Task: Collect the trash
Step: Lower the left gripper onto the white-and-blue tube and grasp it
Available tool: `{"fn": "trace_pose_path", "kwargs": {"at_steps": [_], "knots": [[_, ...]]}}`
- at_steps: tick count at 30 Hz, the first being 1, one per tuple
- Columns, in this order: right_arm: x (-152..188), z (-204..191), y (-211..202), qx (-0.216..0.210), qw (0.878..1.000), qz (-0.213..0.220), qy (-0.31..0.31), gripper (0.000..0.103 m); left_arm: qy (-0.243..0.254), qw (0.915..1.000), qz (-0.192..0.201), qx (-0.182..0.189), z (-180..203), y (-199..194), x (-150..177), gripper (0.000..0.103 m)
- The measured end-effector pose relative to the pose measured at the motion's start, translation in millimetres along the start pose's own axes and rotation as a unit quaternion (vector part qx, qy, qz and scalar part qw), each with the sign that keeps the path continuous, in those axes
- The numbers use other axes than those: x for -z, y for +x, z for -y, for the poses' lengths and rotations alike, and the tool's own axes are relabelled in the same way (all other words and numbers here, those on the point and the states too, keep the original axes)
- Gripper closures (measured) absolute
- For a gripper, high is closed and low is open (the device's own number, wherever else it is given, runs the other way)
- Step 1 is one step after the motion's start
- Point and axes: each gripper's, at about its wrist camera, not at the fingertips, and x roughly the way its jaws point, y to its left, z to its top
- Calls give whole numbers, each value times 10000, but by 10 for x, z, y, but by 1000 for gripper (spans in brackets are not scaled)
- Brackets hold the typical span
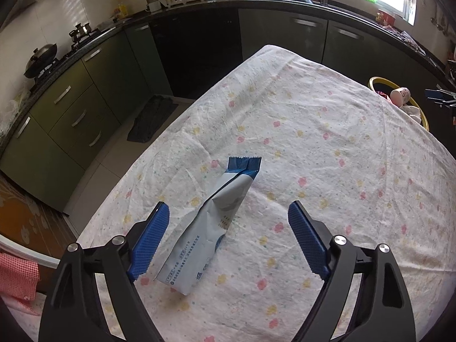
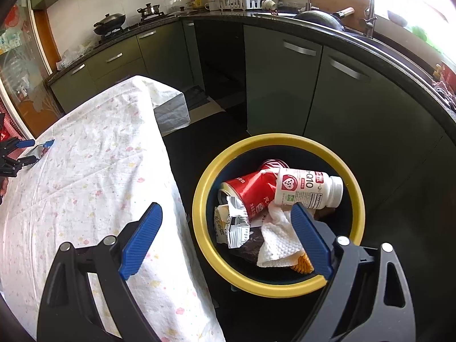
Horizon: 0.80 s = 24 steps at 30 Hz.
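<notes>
straddling a blue-and-white wrapper [image 1: 211, 222], the left claw [image 1: 228, 240] stands open, its blue pads on either side with a clear gap on the right and no visible squeeze on the left; the wrapper lies on the flowered cloth of the table [image 1: 327, 148], still uncollected. off to the side, the right claw [image 2: 225, 236] is also open and empty, hanging over the yellow-rimmed bin [image 2: 256, 289] beside the table. inside the bin already sit a red can [image 2: 250, 191], a white pill bottle [image 2: 307, 188], a paper towel [image 2: 278, 239] and a torn packet [image 2: 236, 228], so i judge most of the collecting done, with this wrapper the one piece left in view
</notes>
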Motion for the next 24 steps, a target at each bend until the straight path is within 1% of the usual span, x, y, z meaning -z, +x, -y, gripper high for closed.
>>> {"fn": "trace_pose_path", "kwargs": {"at_steps": [4, 8, 12, 13, 15, 17, 19, 22, 24], "knots": [[-16, -71, 81, -17, 9999, -94, -82, 16, 49, 9999, -140, 59, -3, 87, 11, 24], [-15, -105, 122, -24, 9998, -145, -132, 16, -121, 9993, -265, 231, -79, 165, 44, 26], [-2, -103, 124, -25, 9997, -167, -147, 16, -303, 9985, -283, 354, -125, 175, 88, 32], [3, -96, 126, -23, 9997, -172, -143, 16, -350, 9982, -301, 385, -126, 171, 100, 37], [10, -82, 130, -31, 9998, -184, -120, 16, -410, 9981, -286, 374, -119, 150, 122, 39], [21, -78, 135, -51, 9997, -194, -115, 16, -502, 9979, -277, 290, -125, 131, 139, 46], [34, -78, 137, -75, 9997, -202, -123, 16, -624, 9975, -269, 171, -153, 107, 155, 63], [60, -72, 124, -104, 9997, -199, -132, 16, -826, 9961, -272, 159, -180, 73, 178, 72], [73, -53, 101, -127, 9997, -183, -116, 16, -871, 9957, -280, 115, -159, 46, 191, 74]]}}
